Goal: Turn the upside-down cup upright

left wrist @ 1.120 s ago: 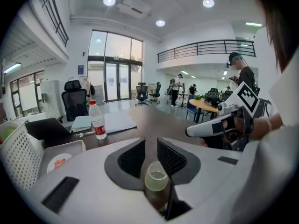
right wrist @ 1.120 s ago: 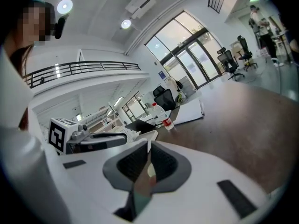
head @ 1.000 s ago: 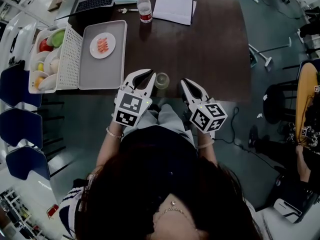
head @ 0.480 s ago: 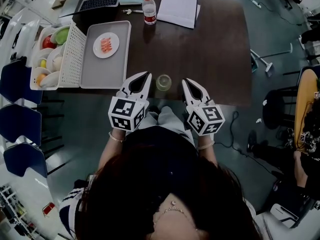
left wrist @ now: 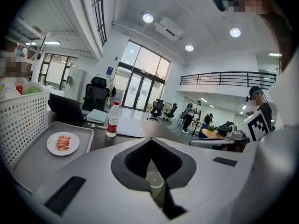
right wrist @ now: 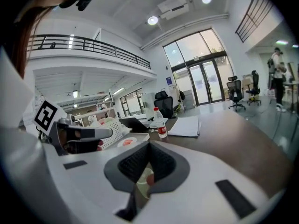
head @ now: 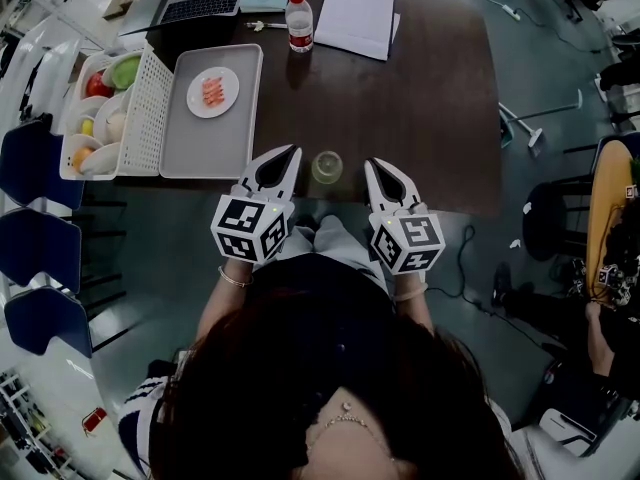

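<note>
Head view: clear greenish cup [head: 326, 166] stands on the dark desk [head: 420, 108], close to its near edge, directly in front of the person. It sits between the 2 claws and touches neither, with a strip of bare desk showing on each side, narrower on the left. Whether rim or base faces up cannot be settled from above; in the left gripper view its top reads as a flat round disc. Left claw [head: 292, 152]: jaws pressed together tip to tip, nothing between the pads; its own view shows the cup only through the gap behind the tips, standing on the desk beyond. Right claw [head: 371, 164]: jaws likewise pressed together and holding nothing; the cup shows blurred through the same kind of gap. Both claws point away from the person and tilt slightly down, tips just over the desk edge, marker cubes back over the lap. Elsewhere on the desk, well apart from the cup: a grey tray [head: 200, 153] at the left carrying 1 white plate [head: 228, 101] of pinkish food, a white perforated basket [head: 140, 108] touching the tray's left side, 1 red-capped bottle [head: 299, 23], a stack of paper [head: 355, 13] and a laptop [head: 200, 6] at the far edge.
</note>
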`<act>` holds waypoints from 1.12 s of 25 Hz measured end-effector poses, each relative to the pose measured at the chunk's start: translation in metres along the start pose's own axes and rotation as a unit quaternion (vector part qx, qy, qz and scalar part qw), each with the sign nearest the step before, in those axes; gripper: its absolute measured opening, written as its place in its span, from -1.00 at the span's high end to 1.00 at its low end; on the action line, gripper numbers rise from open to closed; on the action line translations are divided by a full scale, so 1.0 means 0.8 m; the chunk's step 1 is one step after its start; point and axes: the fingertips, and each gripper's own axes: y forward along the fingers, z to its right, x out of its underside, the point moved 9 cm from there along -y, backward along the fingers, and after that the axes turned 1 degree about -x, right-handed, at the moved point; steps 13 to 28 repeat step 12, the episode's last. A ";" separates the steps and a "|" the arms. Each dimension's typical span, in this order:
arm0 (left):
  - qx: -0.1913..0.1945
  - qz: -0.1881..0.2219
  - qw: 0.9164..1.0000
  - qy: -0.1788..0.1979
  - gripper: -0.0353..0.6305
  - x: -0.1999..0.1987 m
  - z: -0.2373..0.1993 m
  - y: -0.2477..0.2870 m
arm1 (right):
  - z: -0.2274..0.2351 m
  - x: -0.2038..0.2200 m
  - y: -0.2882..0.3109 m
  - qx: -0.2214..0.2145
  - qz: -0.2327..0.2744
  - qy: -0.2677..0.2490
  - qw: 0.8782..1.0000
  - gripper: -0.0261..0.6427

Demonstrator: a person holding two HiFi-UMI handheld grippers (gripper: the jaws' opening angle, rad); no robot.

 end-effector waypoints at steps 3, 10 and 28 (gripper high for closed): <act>0.003 -0.005 1.000 -0.009 0.89 0.003 -0.001 0.000 | -0.002 -0.001 -0.002 0.004 0.001 -0.007 1.000 0.87; 0.008 -0.012 0.999 -0.049 0.89 0.010 -0.006 0.002 | -0.006 0.000 -0.003 0.006 0.000 -0.011 1.000 0.87; 0.012 -0.012 0.999 -0.049 0.89 0.011 -0.007 0.002 | -0.007 0.000 -0.002 0.006 0.000 -0.015 1.000 0.87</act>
